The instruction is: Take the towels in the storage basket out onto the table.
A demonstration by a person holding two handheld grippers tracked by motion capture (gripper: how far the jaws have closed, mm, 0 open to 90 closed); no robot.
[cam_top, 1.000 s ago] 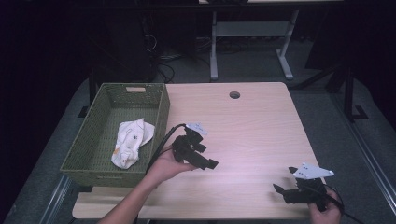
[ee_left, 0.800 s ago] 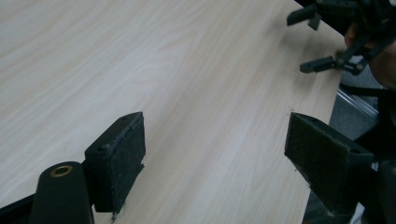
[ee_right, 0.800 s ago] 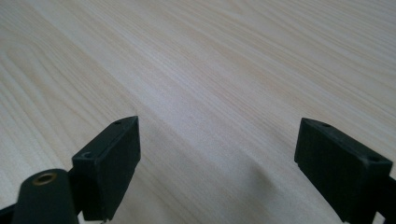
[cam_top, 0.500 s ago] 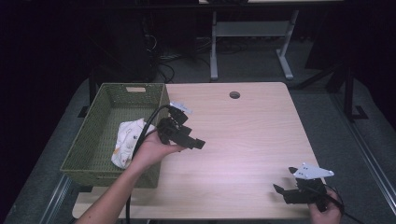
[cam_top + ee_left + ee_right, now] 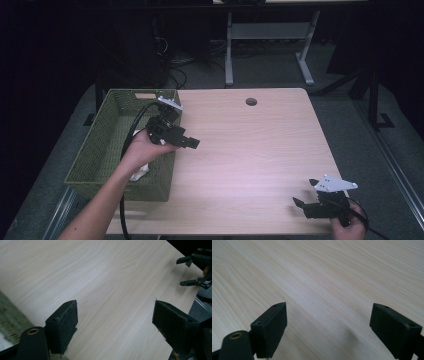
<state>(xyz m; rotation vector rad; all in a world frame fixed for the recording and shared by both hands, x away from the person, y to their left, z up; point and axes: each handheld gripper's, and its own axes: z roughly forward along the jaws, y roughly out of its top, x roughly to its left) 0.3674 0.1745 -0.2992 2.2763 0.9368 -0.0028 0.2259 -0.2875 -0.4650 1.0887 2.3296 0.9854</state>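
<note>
Here, a green woven rectangular basket (image 5: 100, 150) holding a crumpled white cloth (image 5: 141, 172) sits at the left edge of the pale wooden bench (image 5: 250, 150); left tongs (image 5: 192, 143) gape wide over its right rim, while right tongs (image 5: 304, 192), empty, spread wide near the bench's front right corner. No writing is legible.

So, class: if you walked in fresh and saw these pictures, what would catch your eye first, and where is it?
The green woven basket at the table's left edge stands out, with a white cloth partly hidden inside it. The left gripper hangs open just past the basket's right rim, out over the pale wooden table. The right gripper sits open at the near right corner.
</note>
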